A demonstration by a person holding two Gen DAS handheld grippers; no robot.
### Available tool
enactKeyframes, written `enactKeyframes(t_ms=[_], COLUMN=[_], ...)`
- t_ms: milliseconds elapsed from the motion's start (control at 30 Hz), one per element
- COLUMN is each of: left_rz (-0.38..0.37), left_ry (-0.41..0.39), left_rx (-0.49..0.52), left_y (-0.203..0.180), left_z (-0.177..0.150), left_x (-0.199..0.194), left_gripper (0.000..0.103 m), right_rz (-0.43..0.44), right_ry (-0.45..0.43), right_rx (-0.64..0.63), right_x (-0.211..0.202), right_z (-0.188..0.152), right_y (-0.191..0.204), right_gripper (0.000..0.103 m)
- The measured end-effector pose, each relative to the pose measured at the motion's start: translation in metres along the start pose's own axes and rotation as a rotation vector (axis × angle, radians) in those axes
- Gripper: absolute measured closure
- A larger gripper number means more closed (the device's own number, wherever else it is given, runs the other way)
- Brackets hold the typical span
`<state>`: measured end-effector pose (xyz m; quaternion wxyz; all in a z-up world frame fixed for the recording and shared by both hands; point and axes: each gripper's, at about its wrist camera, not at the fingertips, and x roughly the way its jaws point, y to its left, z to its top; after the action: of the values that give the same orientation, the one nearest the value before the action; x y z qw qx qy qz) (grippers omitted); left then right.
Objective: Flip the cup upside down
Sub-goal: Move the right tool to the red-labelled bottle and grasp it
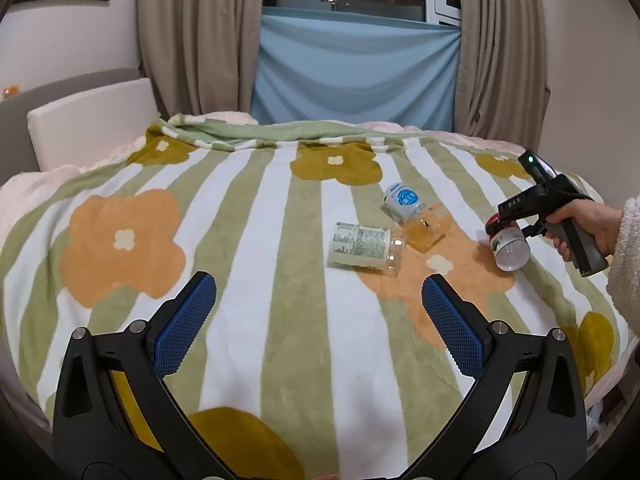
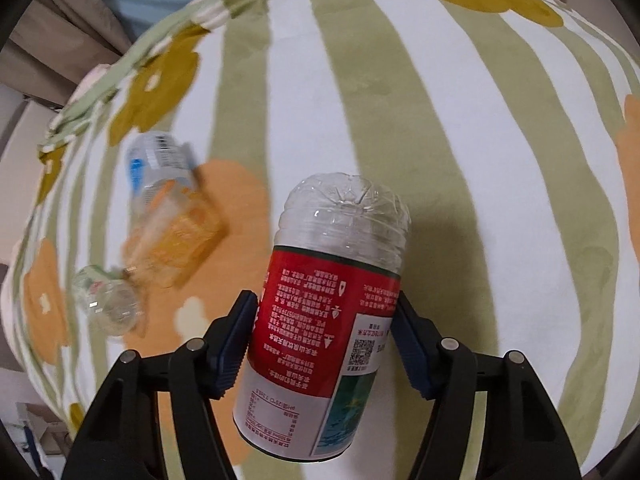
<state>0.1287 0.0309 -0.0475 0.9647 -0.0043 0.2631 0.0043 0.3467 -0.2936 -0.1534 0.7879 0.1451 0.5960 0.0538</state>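
Observation:
My right gripper is shut on a clear plastic cup with a red label, cut from a bottle, and holds it above the blanket with its closed base pointing away from me. In the left wrist view this cup hangs tilted in the right gripper at the right. My left gripper is open and empty, low over the blanket. Two other cups lie on their sides: a white-labelled one and a blue-labelled one, touching each other.
The striped, flowered blanket covers the bed. A white cushion sits at the back left, and curtains and a blue cloth hang behind. The two lying cups also show in the right wrist view, blurred.

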Motion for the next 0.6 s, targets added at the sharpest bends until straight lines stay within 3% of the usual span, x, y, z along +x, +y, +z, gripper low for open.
enactKeyframes(t_ms=[133,300,400,600], left_rz=[-0.009,-0.021,-0.026,-0.032], left_ry=[-0.013,-0.018,-0.018,-0.010], left_rx=[-0.003,-0.010,-0.018,-0.012], left_y=[0.004,0.009,0.012,0.017], left_z=[0.000,-0.001,-0.004,-0.008], left_x=[-0.011,-0.022,-0.029,-0.040], left_gripper=[0.001,0.001,0.001,0.001], right_rz=[0.094,0.197,0.236,0.184], right_ry=[-0.016,-0.008,-0.004,-0.033], right_rx=[-0.056,-0.175,-0.182,-0.192], right_x=[-0.022,-0.041,-0.036,-0.015], right_z=[-0.019,-0.080,-0.114,-0.150], right_y=[0.030,0.073,0.088,0.103], right_gripper=[0.041,0.041,0.041,0.041])
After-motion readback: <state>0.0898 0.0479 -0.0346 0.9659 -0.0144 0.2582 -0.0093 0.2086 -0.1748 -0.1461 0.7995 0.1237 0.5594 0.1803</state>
